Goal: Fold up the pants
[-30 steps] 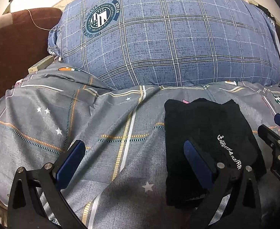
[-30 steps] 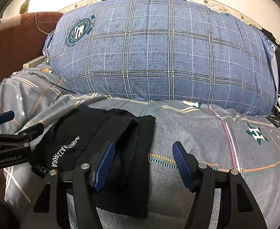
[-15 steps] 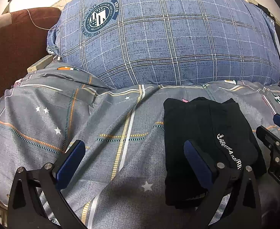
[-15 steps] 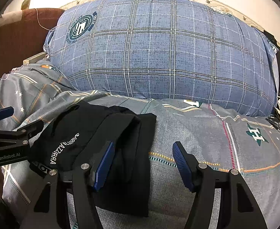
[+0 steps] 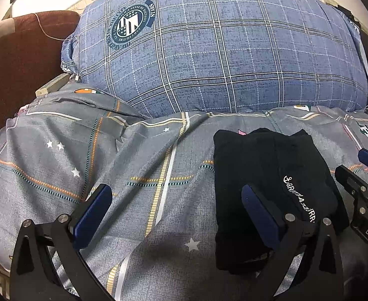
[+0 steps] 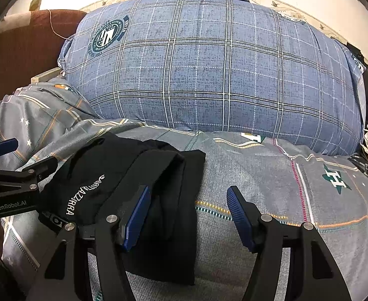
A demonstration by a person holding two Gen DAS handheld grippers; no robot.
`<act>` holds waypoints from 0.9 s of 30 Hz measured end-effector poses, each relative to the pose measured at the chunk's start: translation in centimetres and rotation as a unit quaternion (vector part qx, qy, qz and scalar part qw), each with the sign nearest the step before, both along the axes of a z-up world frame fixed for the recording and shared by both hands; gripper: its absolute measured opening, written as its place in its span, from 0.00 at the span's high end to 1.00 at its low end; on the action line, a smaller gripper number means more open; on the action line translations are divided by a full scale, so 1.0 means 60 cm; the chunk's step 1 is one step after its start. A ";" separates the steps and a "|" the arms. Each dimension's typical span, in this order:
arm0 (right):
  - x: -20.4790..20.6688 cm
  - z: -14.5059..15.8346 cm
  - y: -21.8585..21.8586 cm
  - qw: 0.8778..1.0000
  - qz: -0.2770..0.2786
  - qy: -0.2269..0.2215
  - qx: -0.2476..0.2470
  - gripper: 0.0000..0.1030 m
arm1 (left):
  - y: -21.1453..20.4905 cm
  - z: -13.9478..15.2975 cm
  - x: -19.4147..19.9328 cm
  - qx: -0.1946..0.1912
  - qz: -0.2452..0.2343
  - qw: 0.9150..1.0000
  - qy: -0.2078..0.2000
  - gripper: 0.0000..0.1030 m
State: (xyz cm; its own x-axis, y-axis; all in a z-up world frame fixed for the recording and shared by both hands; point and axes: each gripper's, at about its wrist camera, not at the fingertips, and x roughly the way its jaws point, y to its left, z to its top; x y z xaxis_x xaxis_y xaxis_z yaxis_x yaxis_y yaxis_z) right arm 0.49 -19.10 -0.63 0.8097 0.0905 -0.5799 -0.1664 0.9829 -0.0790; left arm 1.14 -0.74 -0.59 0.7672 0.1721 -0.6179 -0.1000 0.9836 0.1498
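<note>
Crowding folded pants (image 6: pixel 123 188): plaid pillow (image 6: pixel 209 70), perhaps touching.

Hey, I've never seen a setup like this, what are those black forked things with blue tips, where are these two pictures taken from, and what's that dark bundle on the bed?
There is no robot here. A person holds a handheld gripper in each hand, and each gripper carries a wide-angle camera looking forward along its two blue-padded jaws. One picture comes from the left gripper, the other from the right gripper; each also shows the other gripper at its edge. Both have their jaws spread open and hold nothing.

The dark bundle is a pair of black pants with white lettering, already folded into a compact stack. It lies on a grey patterned bedsheet, in front of a large blue plaid pillow. In the picture from each gripper, one jaw overlaps the pants; neither gripper clamps them.
</note>
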 end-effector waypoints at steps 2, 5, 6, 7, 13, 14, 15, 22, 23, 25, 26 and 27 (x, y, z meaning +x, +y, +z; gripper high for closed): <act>-0.001 0.000 0.001 1.000 0.000 -0.001 -0.001 0.37 | -0.002 0.000 -0.002 0.001 -0.001 1.000 -0.002 0.00; -0.002 0.000 0.001 1.000 0.000 -0.002 -0.002 0.37 | -0.004 0.001 -0.004 0.002 -0.003 1.000 -0.004 0.00; -0.002 0.000 0.001 1.000 0.000 -0.003 -0.002 0.37 | -0.004 0.001 -0.004 0.002 -0.004 1.000 -0.004 0.00; -0.002 0.001 0.001 1.000 0.000 -0.003 -0.002 0.37 | -0.005 0.001 -0.005 0.002 -0.004 1.000 -0.005 0.00; -0.002 0.000 0.002 1.000 0.001 -0.004 -0.004 0.37 | -0.008 0.000 -0.005 0.005 -0.008 1.000 -0.004 0.00; -0.002 0.000 0.001 1.000 0.001 -0.004 -0.004 0.37 | -0.008 0.000 -0.005 0.005 -0.008 1.000 -0.004 0.00; -0.002 0.000 0.001 1.000 0.001 -0.004 -0.004 0.37 | -0.008 0.000 -0.006 0.005 -0.009 1.000 -0.005 0.00; -0.003 0.001 0.001 1.000 0.001 -0.004 -0.005 0.37 | -0.010 -0.001 -0.007 0.006 -0.011 1.000 -0.004 0.00; -0.003 0.001 0.001 1.000 0.001 -0.004 -0.005 0.37 | -0.010 0.000 -0.007 0.007 -0.012 1.000 -0.005 0.00; -0.003 0.001 0.002 1.000 0.001 -0.004 -0.004 0.37 | -0.011 0.000 -0.008 0.009 -0.014 1.000 -0.005 0.00; -0.003 0.001 0.001 1.000 0.001 -0.004 -0.004 0.37 | -0.011 0.000 -0.008 0.009 -0.014 1.000 -0.006 0.00; -0.003 0.001 0.002 1.000 0.001 -0.004 -0.005 0.37 | -0.012 0.000 -0.008 0.010 -0.015 1.000 -0.006 0.00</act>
State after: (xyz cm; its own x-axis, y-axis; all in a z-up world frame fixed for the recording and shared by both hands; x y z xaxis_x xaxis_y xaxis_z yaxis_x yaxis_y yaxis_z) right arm 0.31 -19.00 -0.58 0.8146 0.0869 -0.5735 -0.1679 0.9817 -0.0897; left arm 0.65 -1.45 -0.58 0.7797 0.1611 -0.6051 -0.0729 0.9831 0.1678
